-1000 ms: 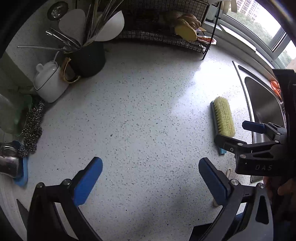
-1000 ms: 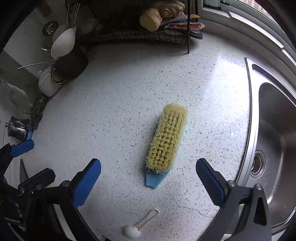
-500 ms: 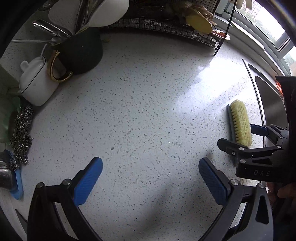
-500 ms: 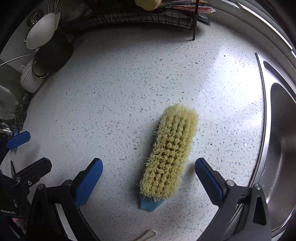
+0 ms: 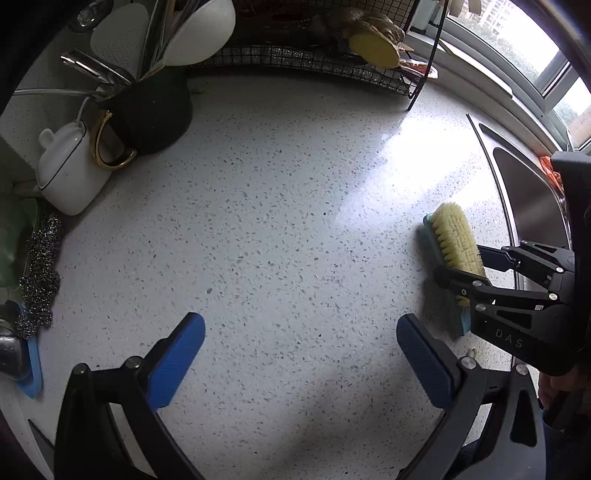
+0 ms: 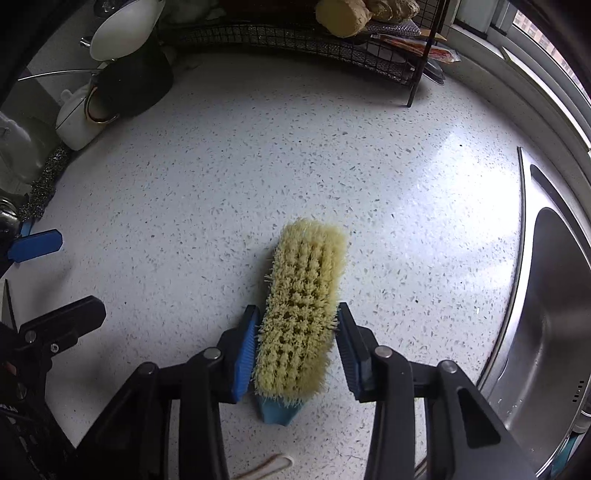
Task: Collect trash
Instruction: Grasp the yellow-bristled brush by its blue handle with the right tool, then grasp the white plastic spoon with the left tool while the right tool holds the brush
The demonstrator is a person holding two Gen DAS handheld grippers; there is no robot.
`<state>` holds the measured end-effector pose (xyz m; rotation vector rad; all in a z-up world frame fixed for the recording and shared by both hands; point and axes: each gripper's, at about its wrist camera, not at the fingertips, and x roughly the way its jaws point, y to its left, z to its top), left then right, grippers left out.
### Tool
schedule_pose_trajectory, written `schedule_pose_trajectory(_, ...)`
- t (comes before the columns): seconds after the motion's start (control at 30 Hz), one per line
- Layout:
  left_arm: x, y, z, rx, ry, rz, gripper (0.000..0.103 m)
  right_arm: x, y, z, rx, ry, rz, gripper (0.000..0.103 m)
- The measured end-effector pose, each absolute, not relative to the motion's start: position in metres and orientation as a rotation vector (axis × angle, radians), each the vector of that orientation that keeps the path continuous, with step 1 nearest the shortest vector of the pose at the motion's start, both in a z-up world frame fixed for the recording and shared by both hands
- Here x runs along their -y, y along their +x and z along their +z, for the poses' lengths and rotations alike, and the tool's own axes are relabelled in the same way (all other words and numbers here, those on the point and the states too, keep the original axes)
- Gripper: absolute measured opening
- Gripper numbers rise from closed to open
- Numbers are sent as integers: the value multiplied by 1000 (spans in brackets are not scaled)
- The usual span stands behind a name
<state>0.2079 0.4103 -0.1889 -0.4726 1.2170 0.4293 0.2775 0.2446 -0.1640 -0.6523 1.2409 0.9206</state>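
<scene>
Closing in from both sides, the right gripper [image 6: 297, 349] has just squeezed its blue pads onto the scrub brush [image 6: 303, 314], lying bristles-up on the speckled counter [image 6: 221, 166] by the sink [image 6: 554, 295], probably to lift it. The left gripper [image 5: 299, 354] hangs wide open, empty.

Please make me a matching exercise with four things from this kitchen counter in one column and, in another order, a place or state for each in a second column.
Things:
1. scrub brush
2. left tongs
3. white teapot
4. ginger root

Places or states:
a. on the black wire rack at the back
b. bristles up on the counter, between the pads of the right tongs, whose jaws have just been closing
c. beside the black utensil holder
d. wide open over bare counter

Pairs: 1-b, 2-d, 3-c, 4-a
</scene>
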Motion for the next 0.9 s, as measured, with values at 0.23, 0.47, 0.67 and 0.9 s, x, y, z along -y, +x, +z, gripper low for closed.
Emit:
schedule_pose_trajectory(0.23, -368, 219, -171, -1205, -407, 337, 103, -193, 275, -129, -1205, -565, 902, 38)
schedule_pose_trajectory(0.47, -316, 234, -177, -1240, -337, 210, 103, -123, 270, -105, -1191, -476, 835, 38)
schedule_pose_trajectory(0.67, -286, 255, -192, -1294, -293, 117, 103, -80, 266, -110, -1226, -412, 760, 38)
schedule_pose_trajectory(0.9, -262, 280, -217, -1380, -222, 44, 103, -52, 274, -122, -1256, -365, 698, 38)
